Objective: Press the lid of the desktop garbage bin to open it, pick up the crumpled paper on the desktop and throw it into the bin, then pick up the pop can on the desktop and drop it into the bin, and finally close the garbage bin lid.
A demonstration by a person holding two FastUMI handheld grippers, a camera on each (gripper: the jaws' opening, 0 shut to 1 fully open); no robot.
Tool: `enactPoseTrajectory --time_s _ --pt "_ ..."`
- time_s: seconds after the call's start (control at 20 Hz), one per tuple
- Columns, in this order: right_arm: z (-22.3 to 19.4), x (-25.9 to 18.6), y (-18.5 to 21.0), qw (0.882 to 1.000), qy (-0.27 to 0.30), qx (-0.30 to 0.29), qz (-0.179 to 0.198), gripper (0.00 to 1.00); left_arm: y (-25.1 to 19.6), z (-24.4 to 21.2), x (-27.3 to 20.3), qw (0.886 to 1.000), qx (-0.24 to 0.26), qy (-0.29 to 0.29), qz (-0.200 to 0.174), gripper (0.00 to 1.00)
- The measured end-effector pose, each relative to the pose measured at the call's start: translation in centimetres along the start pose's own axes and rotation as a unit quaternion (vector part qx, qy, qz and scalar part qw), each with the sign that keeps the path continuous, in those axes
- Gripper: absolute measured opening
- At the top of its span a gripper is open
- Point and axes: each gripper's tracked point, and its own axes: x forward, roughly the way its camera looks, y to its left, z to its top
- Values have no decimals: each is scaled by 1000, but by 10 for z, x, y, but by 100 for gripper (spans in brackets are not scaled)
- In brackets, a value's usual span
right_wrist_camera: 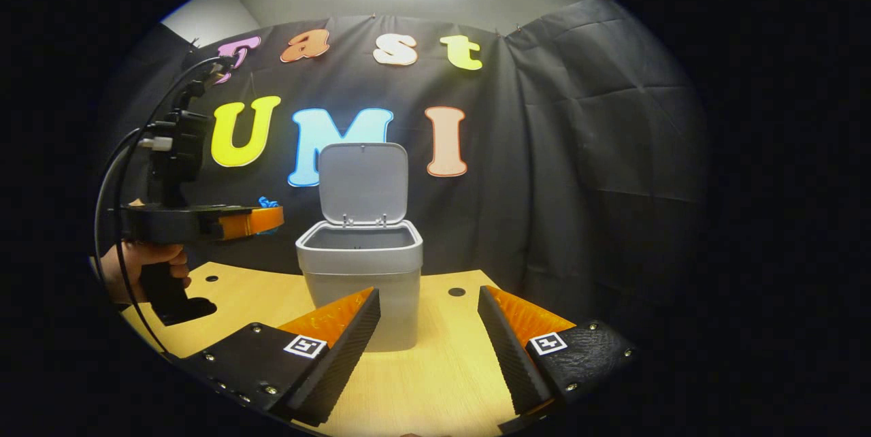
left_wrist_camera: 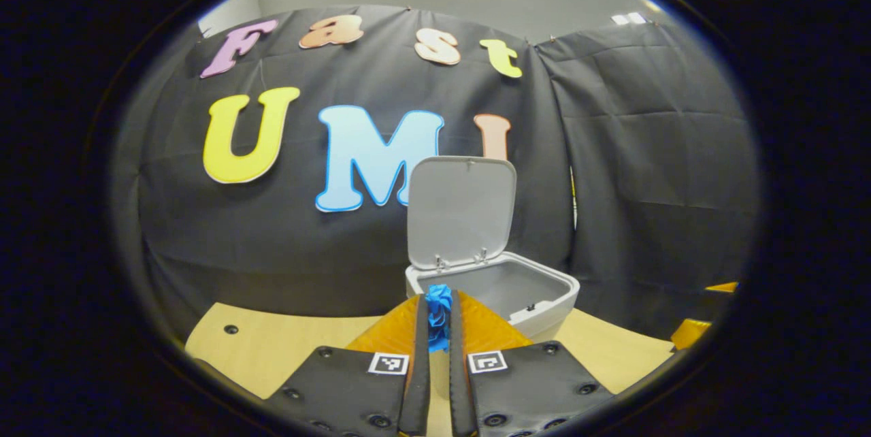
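The grey desktop bin [left_wrist_camera: 544, 301] stands with its lid [left_wrist_camera: 463, 209] raised upright at the back. My left gripper [left_wrist_camera: 439, 311] is shut on a crumpled blue paper [left_wrist_camera: 439, 301], held just in front of the bin's near rim and slightly above it. In the right gripper view, the same bin [right_wrist_camera: 360, 280] stands in the middle of the table with its lid [right_wrist_camera: 364, 182] up. There a hand holds the left gripper [right_wrist_camera: 272, 218] to the left of the bin at rim height, and the blue paper [right_wrist_camera: 267, 203] peeks out at its tip. My right gripper [right_wrist_camera: 429, 318] is open, low over the table in front of the bin.
The light wooden table [right_wrist_camera: 442, 369] has small dark holes [right_wrist_camera: 456, 292] in it. A yellow-orange object [left_wrist_camera: 691, 331] sits at the far right edge of the left gripper view. Black cloth closes off the back and right side behind the bin.
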Motion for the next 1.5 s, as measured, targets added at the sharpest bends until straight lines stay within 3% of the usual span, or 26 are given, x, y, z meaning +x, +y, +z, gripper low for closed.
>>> enactPoseTrajectory --time_s 0.5,0.55,0.6,0.7,0.8,0.95,1.0,1.25,1.5 --pt "-13 -23 -41 998 25 -4 -65 93 -21 -18 70 999 36 9 -13 19" --pt "-14 -24 -43 997 27 -5 -68 93 -20 -24 74 999 35 16 -11 26" --pt "-16 -27 -45 997 29 -8 -70 93 -20 -29 79 999 34 23 -11 26" --pt "-18 -29 -46 997 32 -14 -72 93 -22 -35 80 999 30 36 -15 39" --pt "-18 -30 -44 997 35 -15 -69 93 -22 -37 79 999 24 38 -18 45" --pt "-18 -29 -39 997 34 -15 -60 93 -24 -32 75 999 20 35 -22 64" --pt "-18 -28 -35 998 33 -16 -56 93 -22 -30 73 999 20 33 -21 65" --pt "-14 -25 -18 999 26 -19 -31 93 -18 -17 61 999 18 20 -21 100" --pt "-10 -22 10 999 18 -28 7 93 -8 -2 31 1000 9 0 -14 98"
